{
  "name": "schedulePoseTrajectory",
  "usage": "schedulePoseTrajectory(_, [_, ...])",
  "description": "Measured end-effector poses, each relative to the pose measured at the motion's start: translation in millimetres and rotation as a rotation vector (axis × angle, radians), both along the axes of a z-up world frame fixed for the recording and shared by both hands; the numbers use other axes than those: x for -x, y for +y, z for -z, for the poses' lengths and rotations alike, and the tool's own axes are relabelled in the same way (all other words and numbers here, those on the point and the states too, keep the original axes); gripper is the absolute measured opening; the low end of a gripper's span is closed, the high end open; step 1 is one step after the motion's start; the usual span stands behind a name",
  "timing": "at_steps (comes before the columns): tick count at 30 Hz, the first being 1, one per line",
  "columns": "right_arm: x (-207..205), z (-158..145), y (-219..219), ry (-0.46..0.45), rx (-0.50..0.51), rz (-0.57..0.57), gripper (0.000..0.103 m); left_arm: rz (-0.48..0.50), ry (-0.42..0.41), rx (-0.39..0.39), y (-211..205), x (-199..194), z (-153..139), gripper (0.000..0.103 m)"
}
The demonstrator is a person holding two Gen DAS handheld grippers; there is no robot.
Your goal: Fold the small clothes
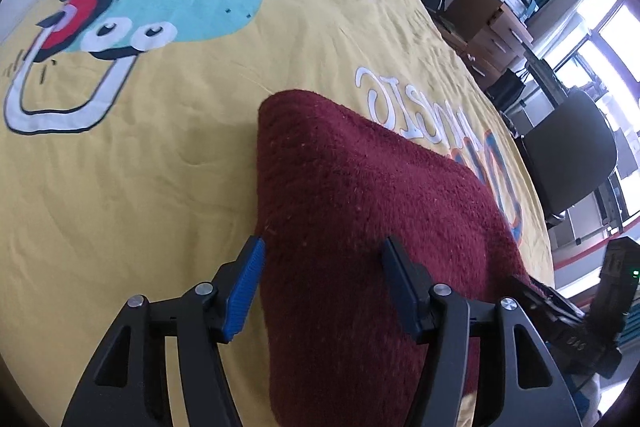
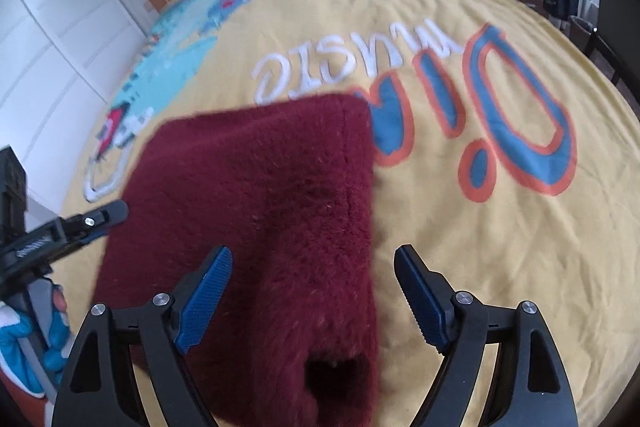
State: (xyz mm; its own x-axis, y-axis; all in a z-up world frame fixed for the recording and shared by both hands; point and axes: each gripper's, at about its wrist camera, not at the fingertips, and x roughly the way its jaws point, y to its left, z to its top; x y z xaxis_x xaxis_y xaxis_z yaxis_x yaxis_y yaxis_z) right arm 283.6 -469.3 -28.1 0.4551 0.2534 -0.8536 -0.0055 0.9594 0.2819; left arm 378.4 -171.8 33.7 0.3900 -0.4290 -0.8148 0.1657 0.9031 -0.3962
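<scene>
While both tools (image 1: pixel 322 287) (image 2: pixel 314 297) gape, maroon garment (image 1: pixel 360 211) lies lengthwise away on bedspread (image 1: pixel 160 167), seemingly folded.

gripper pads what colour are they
Blue pads, ridged, on black fingers; clearest in the right wrist view.

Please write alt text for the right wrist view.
An open right tool hovers over a folded dark red fleece cloth lying on a yellow printed bedspread. The left tool enters from the left edge.
</scene>
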Motion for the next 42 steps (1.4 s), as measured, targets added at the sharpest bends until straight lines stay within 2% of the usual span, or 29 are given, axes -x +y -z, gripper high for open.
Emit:
schedulePoseTrajectory(1, [-1.2, 4.4, 1.3, 0.015, -0.001, -0.012, 0.084, 0.007, 0.011, -0.013, -1.9, -2.4, 3.5, 0.065])
schedulePoseTrajectory(8, [-7.9, 31.6, 4.0, 0.100, -0.052, -0.075, 0.084, 0.064, 0.058, -0.082, -16.5, 2.1, 28.2, 0.074])
schedulePoseTrajectory(12, [-11.4, 43.0, 3.9, 0.128, -0.101, -0.101, 0.083, 0.069, 0.121, -0.068, -23.4, 2.6, 43.5, 0.084])
schedulePoseTrajectory(13, [-12.4, 43.9, 5.0, 0.130, -0.108, -0.110, 0.081, 0.071, 0.147, -0.049, -23.4, 1.8, 48.0, 0.085])
schedulePoseTrajectory(14, [-13.2, 44.6, 7.1, 0.130, -0.125, -0.126, 0.072, 0.071, 0.169, -0.027, -21.6, 0.4, 52.4, 0.085])
schedulePoseTrajectory(15, [-14.0, 43.6, 9.3, 0.127, -0.118, -0.134, 0.068, 0.072, 0.187, -0.009, -20.5, -1.2, 55.7, 0.085])
schedulePoseTrajectory(18, [-16.1, 37.4, 17.8, 0.117, -0.079, -0.163, 0.057, 0.078, 0.182, -0.013, -20.2, -3.3, 56.8, 0.082])
schedulePoseTrajectory(23, [-8.0, 12.4, 35.6, 0.030, 0.002, -0.191, 0.042, 0.126, 0.061, -0.091, -28.2, 9.1, 38.5, 0.057])
schedulePoseTrajectory(25, [-4.2, 0.1, 41.2, -0.006, -0.001, -0.196, 0.040, 0.121, 0.041, -0.078, -23.0, 12.4, 31.3, 0.051])
schedulePoseTrajectory(27, [-1.6, -13.9, 50.5, -0.035, -0.013, -0.219, 0.039, 0.099, 0.039, -0.038, -11.3, 13.5, 25.2, 0.049])
schedulePoseTrajectory(31, [0.6, -30.1, 75.7, -0.077, -0.052, -0.257, 0.039, 0.064, 0.000, -0.013, 22.2, 21.3, 4.4, 0.048])
schedulePoseTrajectory(34, [-0.8, -23.1, 91.8, -0.073, -0.099, -0.265, 0.039, 0.034, -0.033, 0.005, 54.3, 26.0, -9.2, 0.048])
schedulePoseTrajectory(36, [-1.9, -5.3, 98.4, -0.027, -0.113, -0.264, 0.041, 0.014, -0.033, 0.005, 72.9, 31.1, -7.7, 0.050])
schedulePoseTrajectory(38, [2.4, 8.4, 98.0, 0.002, -0.104, -0.259, 0.045, 0.003, -0.015, -0.029, 88.9, 32.6, 4.2, 0.053])
schedulePoseTrajectory(40, [11.0, 7.5, 91.0, -0.007, -0.116, -0.248, 0.047, -0.018, 0.027, -0.049, 101.5, 35.5, 17.1, 0.056])
schedulePoseTrajectory(42, [21.3, 0.4, 77.2, -0.027, -0.103, -0.241, 0.049, -0.020, 0.014, -0.035, 115.2, 44.8, 14.0, 0.058])
